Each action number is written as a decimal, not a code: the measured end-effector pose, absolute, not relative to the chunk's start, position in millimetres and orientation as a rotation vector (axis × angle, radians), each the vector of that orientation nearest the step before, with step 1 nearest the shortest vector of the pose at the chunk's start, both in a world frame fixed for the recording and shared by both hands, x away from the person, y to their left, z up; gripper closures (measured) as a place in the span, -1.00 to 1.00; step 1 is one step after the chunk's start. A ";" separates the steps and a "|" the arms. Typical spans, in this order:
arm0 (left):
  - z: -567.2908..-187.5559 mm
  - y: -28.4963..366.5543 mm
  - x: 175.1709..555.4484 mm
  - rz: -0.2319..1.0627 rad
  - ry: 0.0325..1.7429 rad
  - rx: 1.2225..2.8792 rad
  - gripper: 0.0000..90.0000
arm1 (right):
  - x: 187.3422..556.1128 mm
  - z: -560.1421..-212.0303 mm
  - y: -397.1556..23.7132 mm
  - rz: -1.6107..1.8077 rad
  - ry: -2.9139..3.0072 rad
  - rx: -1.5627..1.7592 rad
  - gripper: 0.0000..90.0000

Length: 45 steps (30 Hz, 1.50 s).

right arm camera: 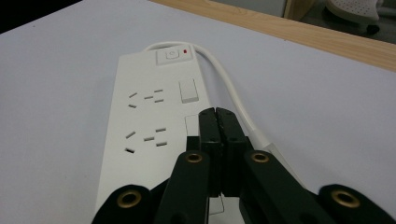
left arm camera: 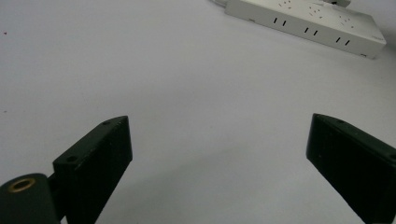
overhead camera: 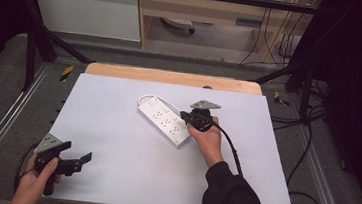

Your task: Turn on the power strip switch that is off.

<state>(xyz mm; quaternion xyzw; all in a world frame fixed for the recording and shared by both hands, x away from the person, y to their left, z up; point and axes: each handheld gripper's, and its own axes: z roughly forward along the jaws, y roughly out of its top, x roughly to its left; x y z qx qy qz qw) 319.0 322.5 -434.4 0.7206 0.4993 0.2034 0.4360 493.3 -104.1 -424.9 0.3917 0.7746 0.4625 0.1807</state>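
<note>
Power strip [overhead camera: 164,120]: white, lying flat and slantwise on the pale sheet, directly under and ahead of the right gripper [overhead camera: 183,115]; well apart from the left gripper [overhead camera: 77,152], far ahead of it and off to its right.
Strip details: in the right gripper view the strip [right arm camera: 144,135] runs away from the jaws, with two groups of socket slots on its left half, a row of rectangular rocker switches [right arm camera: 188,90] along its right half, and a square button with a small red light [right arm camera: 187,51] at the far end.
Cord [right arm camera: 229,88]: white, leaves the far end of the strip, curves round and runs back along the strip's right side, passing just beside the right gripper's jaws.
Right gripper: jaws pressed together with nothing between them, tips lowered over the strip's switch side at a rocker; whether they touch it cannot be told.
Right hand [overhead camera: 208,140]: wrapped around the gripper body, dark sleeve behind it, black cable trailing back beside the forearm.
Left gripper: jaws spread wide apart, empty, held low over bare sheet near the table's near left corner; in its own view the strip [left arm camera: 306,23] lies at the far upper right.
Left hand [overhead camera: 35,181]: grasps the handle from below.
Table [overhead camera: 114,146]: covered by the pale sheet, with a wooden edge [overhead camera: 171,77] showing beyond the strip.
</note>
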 end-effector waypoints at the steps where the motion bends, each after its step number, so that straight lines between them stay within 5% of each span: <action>1: -434.4 322.5 319.0 0.506 1.242 1.793 -0.85 | 493.4 -425.4 -103.9 1.302 2.190 1.106 1.00; 45: -434.5 322.9 318.9 0.510 1.243 1.793 -0.85 | 490.8 -443.1 -100.1 1.262 2.229 1.117 1.00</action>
